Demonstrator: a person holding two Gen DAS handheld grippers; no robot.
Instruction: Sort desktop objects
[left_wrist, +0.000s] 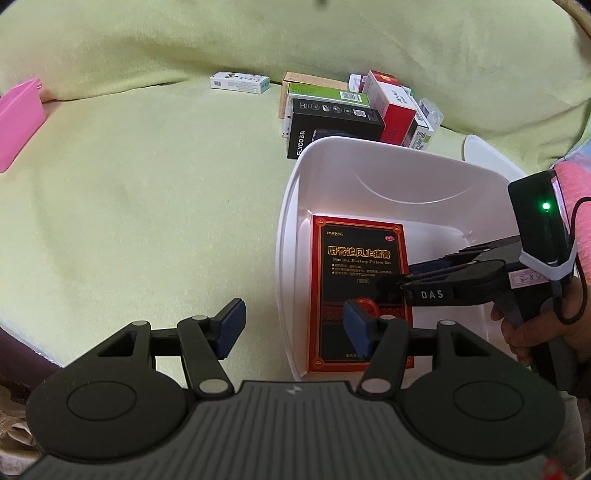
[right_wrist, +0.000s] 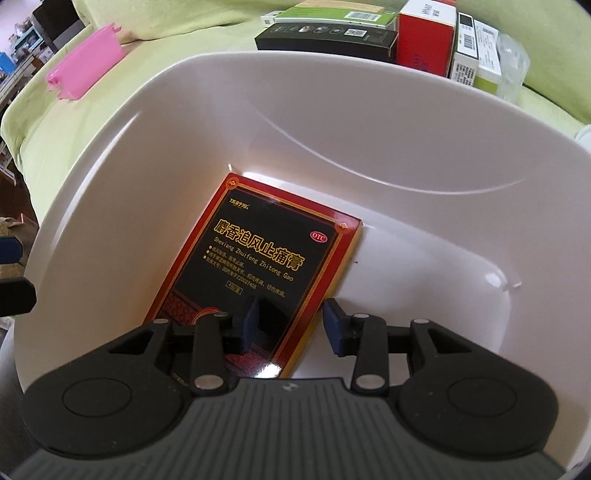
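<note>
A flat black-and-red medicine box (left_wrist: 362, 258) (right_wrist: 273, 251) lies on the bottom of a white plastic bin (left_wrist: 284, 236) (right_wrist: 258, 110). My right gripper (right_wrist: 291, 325) is low inside the bin, open, its left finger over the box's near corner and its right finger off the box's edge. In the left wrist view the right gripper (left_wrist: 400, 277) reaches in from the right over the box. My left gripper (left_wrist: 293, 326) is open and holds nothing; it straddles the bin's near-left wall, one finger over the cloth and one over the box.
Behind the bin is a cluster of boxes: black (left_wrist: 332, 129), green (left_wrist: 325, 92), red (left_wrist: 395, 107), and a white one (left_wrist: 240, 83) apart to the left. A pink container (left_wrist: 18, 122) (right_wrist: 85, 74) sits far left on the yellow-green cloth (left_wrist: 147, 184). A hand (left_wrist: 517, 332) holds the right gripper.
</note>
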